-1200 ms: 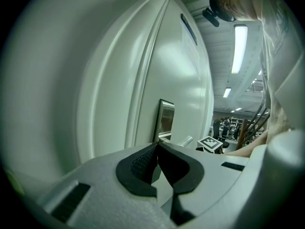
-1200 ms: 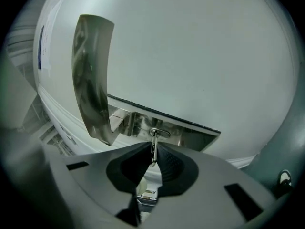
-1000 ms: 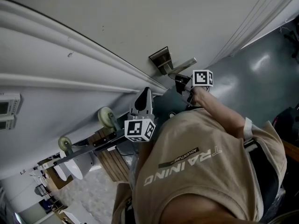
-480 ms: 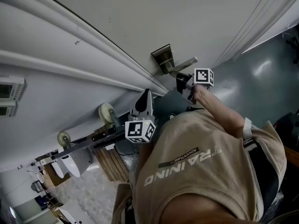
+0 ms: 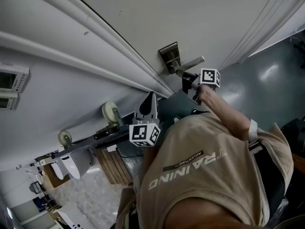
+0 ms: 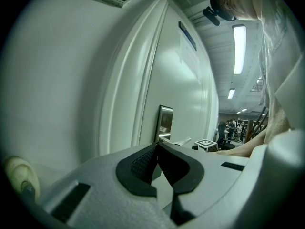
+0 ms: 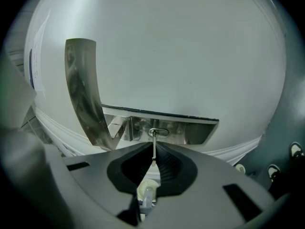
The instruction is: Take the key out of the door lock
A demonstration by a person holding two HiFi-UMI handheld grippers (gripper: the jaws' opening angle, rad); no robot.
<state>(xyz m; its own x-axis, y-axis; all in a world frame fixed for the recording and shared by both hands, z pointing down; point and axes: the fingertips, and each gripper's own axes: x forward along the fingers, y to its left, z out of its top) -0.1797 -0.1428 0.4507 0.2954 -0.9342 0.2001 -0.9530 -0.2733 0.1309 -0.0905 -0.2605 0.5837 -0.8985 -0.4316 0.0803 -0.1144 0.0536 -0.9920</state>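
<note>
The metal lock plate (image 7: 190,130) on the white door carries a keyhole (image 7: 158,132) beside the lever handle (image 7: 82,87). A thin key (image 7: 153,146), seen edge-on, runs from the keyhole straight into my right gripper (image 7: 153,157), which is shut on it. In the head view the right gripper (image 5: 189,80) sits just below the lock plate (image 5: 169,56) and the handle (image 5: 192,64). My left gripper (image 5: 149,98) hangs lower left, away from the lock. Its jaws (image 6: 157,148) are shut on nothing and point along the door toward the lock plate (image 6: 165,122).
The door frame's white mouldings (image 5: 95,42) run diagonally across the head view. A cart with wheels (image 5: 110,112) and wooden slats (image 5: 114,163) stands low at the left. Grey floor (image 5: 267,75) lies to the right. The person's beige shirt (image 5: 209,175) fills the foreground.
The head view has drifted slightly, so the lock sits a little higher in the picture. Both grippers keep their place relative to the door, the right one still at the lock.
</note>
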